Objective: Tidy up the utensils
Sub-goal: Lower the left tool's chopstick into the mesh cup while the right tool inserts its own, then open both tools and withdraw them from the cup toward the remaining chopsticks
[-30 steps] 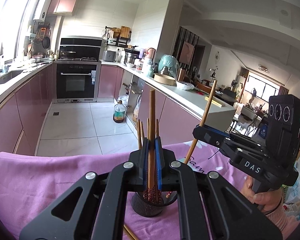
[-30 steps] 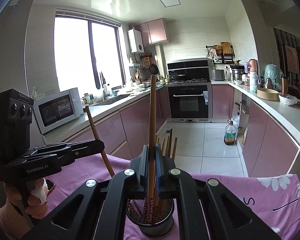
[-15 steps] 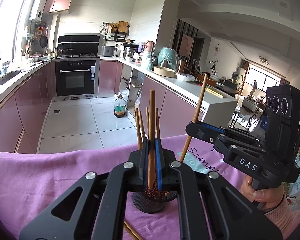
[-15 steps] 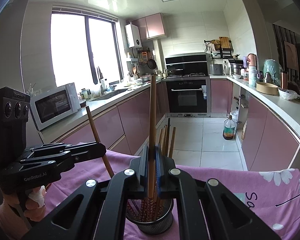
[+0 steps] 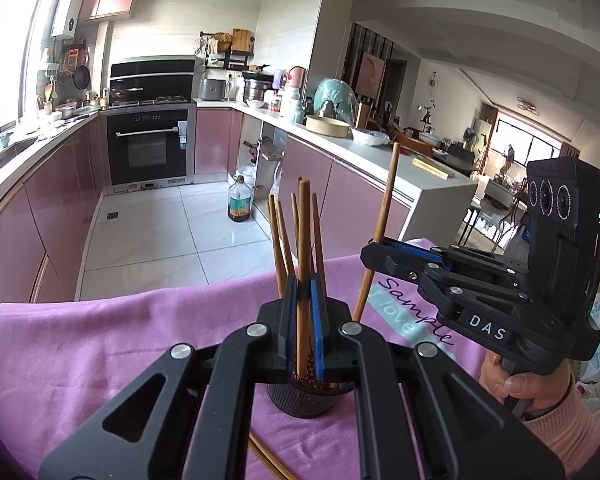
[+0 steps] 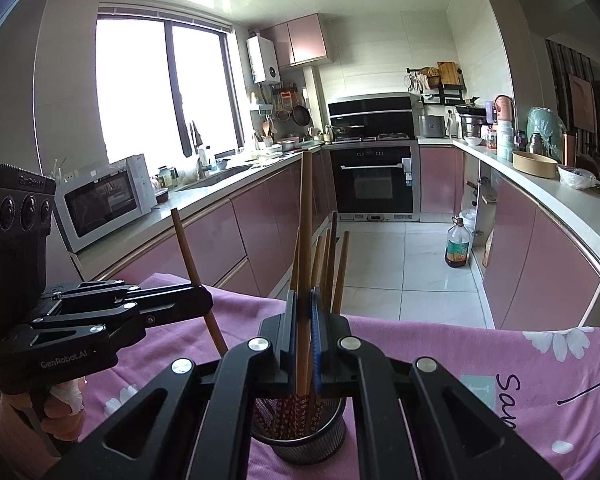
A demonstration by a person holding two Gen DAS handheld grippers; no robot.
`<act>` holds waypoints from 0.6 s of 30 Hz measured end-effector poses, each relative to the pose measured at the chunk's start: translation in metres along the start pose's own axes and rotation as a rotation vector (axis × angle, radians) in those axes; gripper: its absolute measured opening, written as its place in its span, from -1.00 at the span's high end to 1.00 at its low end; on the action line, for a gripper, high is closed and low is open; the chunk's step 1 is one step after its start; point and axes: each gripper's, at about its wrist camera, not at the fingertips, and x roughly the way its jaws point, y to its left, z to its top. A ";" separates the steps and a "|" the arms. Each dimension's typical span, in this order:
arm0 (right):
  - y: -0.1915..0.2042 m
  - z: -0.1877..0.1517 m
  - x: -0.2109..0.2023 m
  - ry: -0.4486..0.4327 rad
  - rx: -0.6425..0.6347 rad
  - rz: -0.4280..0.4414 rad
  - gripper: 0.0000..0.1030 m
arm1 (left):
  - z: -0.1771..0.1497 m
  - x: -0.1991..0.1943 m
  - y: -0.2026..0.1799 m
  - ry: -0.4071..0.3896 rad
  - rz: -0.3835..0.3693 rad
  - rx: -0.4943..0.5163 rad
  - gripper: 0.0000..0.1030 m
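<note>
A black mesh holder (image 5: pixel 304 400) (image 6: pixel 300 436) stands on the purple cloth with several wooden chopsticks upright in it. My left gripper (image 5: pixel 304 284) (image 6: pixel 206 300) is shut on one chopstick (image 5: pixel 303 220), held upright just above the holder with its patterned lower end inside the rim. My right gripper (image 6: pixel 304 300) (image 5: pixel 366 254) is shut on another chopstick (image 6: pixel 306 208) (image 5: pixel 386 208), also upright over the holder; its lower end reaches into the cup. The two grippers face the holder from opposite sides, close together. A hand holds each handle.
The purple printed cloth (image 5: pixel 100 340) covers the table; its far edge drops to the tiled kitchen floor. Two loose chopsticks (image 5: pixel 266 460) lie on the cloth near me, in front of the holder. Pink cabinets, an oven and an oil bottle (image 5: pixel 240 204) stand well beyond.
My right gripper has sunk slightly with its chopstick toward the holder and drawn closer to the left gripper. The left gripper has stayed almost in place, turning a little.
</note>
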 end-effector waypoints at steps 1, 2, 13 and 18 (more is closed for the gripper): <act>0.000 -0.001 0.001 0.004 0.001 -0.001 0.90 | 0.000 0.002 0.000 0.007 -0.001 0.000 0.86; -0.001 -0.002 0.003 0.009 0.001 -0.001 0.90 | -0.001 0.004 0.001 0.013 0.000 -0.002 0.86; -0.003 -0.012 0.022 0.083 0.008 -0.029 0.90 | 0.000 0.023 0.015 0.051 0.021 -0.019 0.86; -0.007 -0.011 0.029 0.107 0.022 -0.042 0.89 | 0.003 0.033 0.018 0.056 0.036 -0.013 0.86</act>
